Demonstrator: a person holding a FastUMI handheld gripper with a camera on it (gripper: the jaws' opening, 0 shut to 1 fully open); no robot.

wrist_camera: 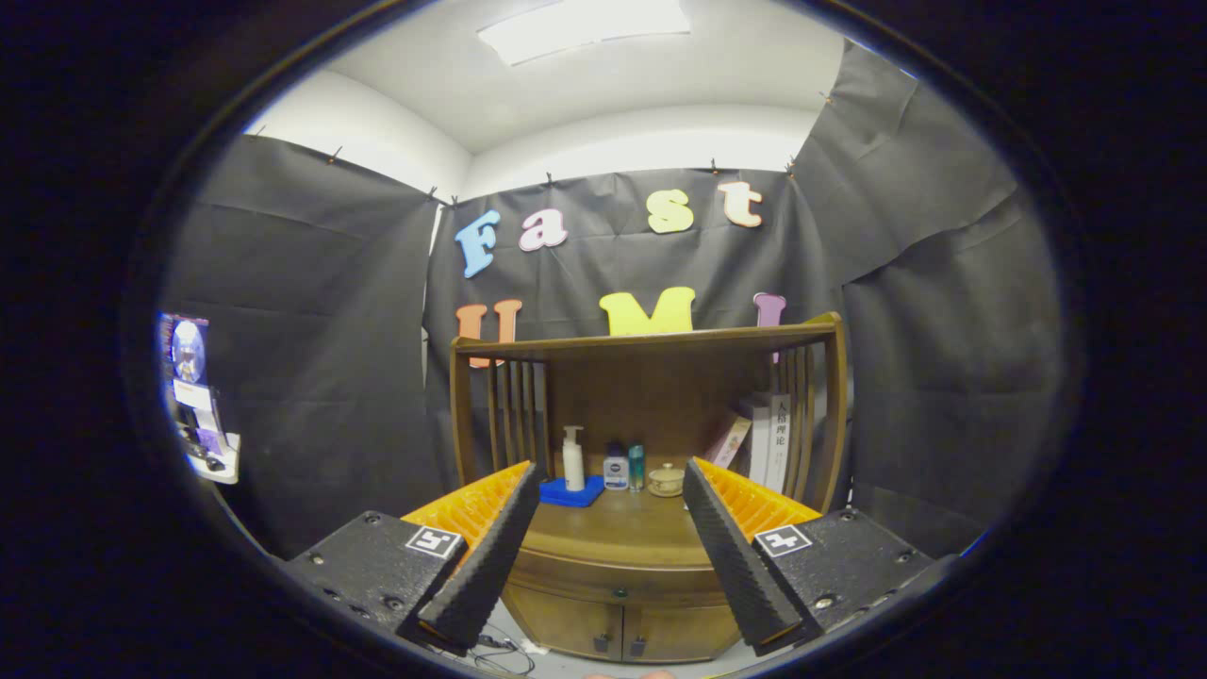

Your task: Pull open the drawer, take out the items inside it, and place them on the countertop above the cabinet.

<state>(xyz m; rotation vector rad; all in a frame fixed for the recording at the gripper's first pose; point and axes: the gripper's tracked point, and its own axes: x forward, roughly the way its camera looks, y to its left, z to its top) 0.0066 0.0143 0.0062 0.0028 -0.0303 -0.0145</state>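
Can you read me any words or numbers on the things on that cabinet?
White book, spine: dark printed characters, too small to read for sure.
Small white bottle: blue label, blurred.
Pump bottle and teal can: no text I can make out.
Claw, open and empty in front of the cabinet: square black-and-white markers, patterns, not words.

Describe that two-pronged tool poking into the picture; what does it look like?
The gripper has two wedge-shaped fingers with black ridged rubber pads on the inner faces and orange ribbed plastic behind. Each sits on a black block with screws, carrying a small square black-and-white marker.
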